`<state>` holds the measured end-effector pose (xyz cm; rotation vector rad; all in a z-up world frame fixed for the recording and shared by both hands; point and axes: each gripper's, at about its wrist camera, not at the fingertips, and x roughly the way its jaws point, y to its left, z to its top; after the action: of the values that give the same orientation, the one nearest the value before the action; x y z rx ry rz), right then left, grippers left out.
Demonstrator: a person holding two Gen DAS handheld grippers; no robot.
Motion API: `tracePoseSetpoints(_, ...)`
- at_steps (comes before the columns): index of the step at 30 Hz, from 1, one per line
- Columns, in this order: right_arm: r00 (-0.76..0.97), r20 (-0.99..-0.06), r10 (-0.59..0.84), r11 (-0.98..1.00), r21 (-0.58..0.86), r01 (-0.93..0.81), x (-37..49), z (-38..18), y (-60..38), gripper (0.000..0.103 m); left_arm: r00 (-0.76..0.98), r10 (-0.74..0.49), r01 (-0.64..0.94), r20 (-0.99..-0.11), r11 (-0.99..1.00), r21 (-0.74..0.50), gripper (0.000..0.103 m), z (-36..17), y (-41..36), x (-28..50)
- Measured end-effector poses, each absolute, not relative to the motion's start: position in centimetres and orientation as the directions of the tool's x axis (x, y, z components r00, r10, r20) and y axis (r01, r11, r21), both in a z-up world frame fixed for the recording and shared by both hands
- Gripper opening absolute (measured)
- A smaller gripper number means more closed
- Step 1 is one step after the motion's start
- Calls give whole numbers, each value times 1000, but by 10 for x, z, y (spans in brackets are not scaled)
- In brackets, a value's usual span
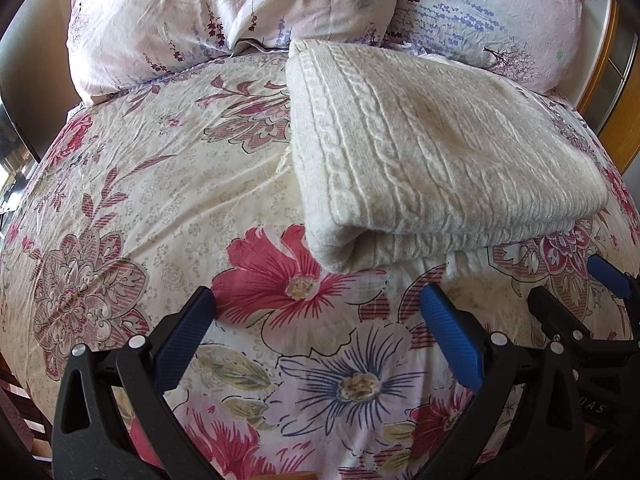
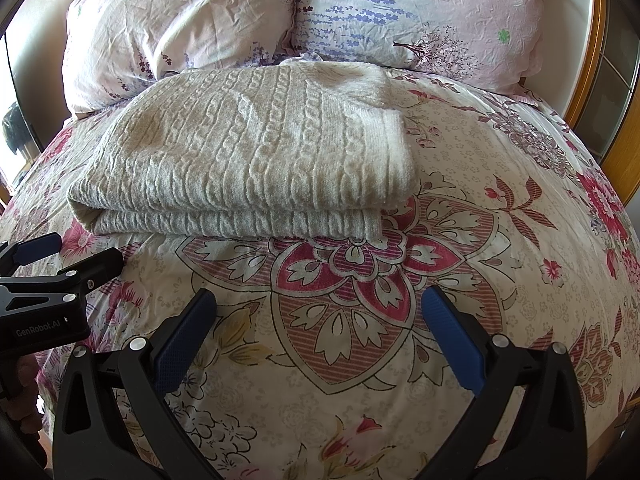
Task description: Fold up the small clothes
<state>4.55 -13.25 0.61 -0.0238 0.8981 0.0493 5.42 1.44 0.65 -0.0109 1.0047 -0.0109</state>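
Observation:
A cream cable-knit sweater (image 1: 432, 160) lies folded into a thick rectangle on the floral bedspread (image 1: 160, 184). It also shows in the right wrist view (image 2: 248, 160). My left gripper (image 1: 318, 300) is open and empty, hovering just in front of the sweater's near left corner. My right gripper (image 2: 318, 300) is open and empty, in front of the sweater's near right part. Each gripper shows at the edge of the other's view, the right gripper (image 1: 576, 284) at the right and the left gripper (image 2: 68, 250) at the left.
Two floral pillows (image 1: 224, 12) (image 1: 492, 12) lean at the head of the bed behind the sweater. A wooden bed frame (image 2: 600, 56) runs along the right side. The bedspread (image 2: 500, 240) extends to the right of the sweater.

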Motion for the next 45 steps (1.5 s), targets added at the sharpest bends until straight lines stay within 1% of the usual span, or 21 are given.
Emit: tracePoseSetpoints(45,622,-782,33,999,0,-53,45,6,-133,102,518,-27,29,-855,999,-14,101,5,15,55)
